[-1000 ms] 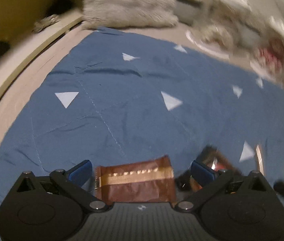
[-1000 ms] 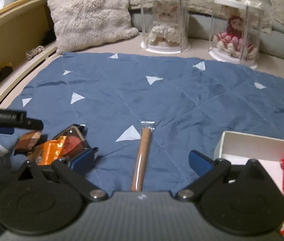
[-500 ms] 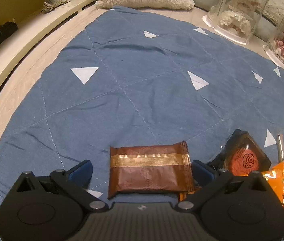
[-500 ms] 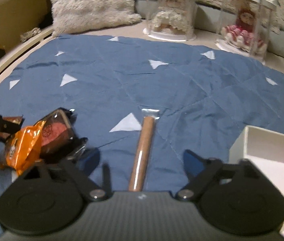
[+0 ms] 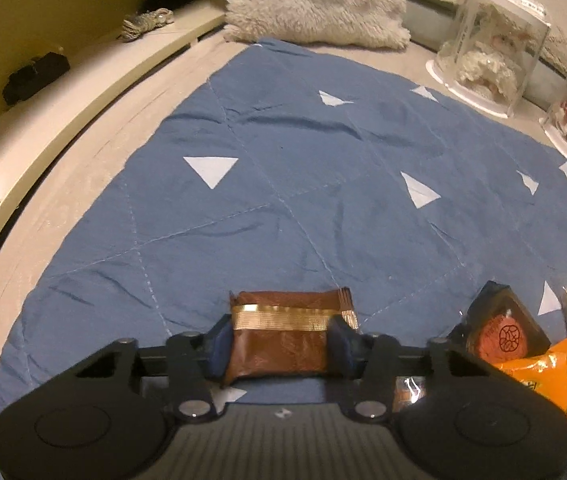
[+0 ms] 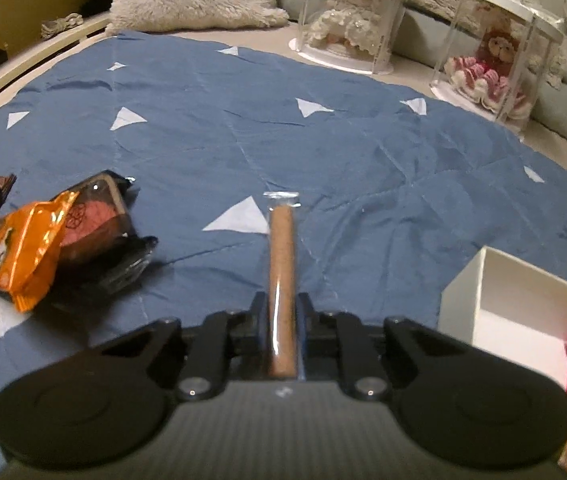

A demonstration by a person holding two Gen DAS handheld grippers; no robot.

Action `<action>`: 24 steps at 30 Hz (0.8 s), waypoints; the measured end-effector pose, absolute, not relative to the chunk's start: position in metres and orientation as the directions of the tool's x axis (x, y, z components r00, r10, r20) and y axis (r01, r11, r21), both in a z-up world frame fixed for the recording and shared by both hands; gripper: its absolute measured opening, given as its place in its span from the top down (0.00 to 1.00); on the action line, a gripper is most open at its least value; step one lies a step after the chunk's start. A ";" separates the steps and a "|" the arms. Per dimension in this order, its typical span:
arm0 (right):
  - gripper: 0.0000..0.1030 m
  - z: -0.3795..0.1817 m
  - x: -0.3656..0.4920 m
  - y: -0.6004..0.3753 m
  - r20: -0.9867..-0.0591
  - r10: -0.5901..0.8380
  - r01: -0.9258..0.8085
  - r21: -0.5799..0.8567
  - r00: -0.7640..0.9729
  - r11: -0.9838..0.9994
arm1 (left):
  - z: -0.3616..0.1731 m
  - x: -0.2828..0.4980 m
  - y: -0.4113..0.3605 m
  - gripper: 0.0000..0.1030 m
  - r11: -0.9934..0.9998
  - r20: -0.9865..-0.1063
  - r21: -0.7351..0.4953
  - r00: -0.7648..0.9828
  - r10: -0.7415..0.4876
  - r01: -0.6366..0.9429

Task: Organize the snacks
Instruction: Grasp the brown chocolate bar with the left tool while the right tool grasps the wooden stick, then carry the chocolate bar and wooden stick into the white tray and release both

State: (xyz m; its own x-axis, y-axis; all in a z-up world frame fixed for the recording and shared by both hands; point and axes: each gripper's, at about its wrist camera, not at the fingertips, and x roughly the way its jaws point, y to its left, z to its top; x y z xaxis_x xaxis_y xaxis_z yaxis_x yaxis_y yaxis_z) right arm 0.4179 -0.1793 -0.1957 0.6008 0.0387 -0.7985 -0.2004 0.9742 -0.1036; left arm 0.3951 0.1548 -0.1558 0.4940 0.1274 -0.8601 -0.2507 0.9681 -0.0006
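Left wrist: pick step. The left gripper is closing, pads already against both sides of the brown snack packet lying on the blue quilt. Next, probably finish the squeeze, then lift.

Right wrist: the right gripper is clamped tight on the thin brown stick snack, still on the quilt. Next, likely lift and carry to the white box, near on the right.

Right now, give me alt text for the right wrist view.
The right gripper is shut on a thin brown snack stick over a blue quilt. A white box sits right, an orange packet left.
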 end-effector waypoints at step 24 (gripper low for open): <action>0.85 -0.123 0.374 -0.183 -0.726 0.127 -0.201 -0.016 0.676 0.979 | -0.121 0.360 0.161 0.71 0.959 -0.824 -0.077 0.558 0.093 -0.273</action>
State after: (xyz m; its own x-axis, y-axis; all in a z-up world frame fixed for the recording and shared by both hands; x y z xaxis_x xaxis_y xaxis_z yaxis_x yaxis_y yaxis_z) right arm 0.3742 -0.1829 -0.1233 0.6762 0.1269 -0.7257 -0.2012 0.9794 -0.0162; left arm 0.3601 0.1611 -0.1208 0.5583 0.0929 -0.8244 -0.2727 0.9590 -0.0766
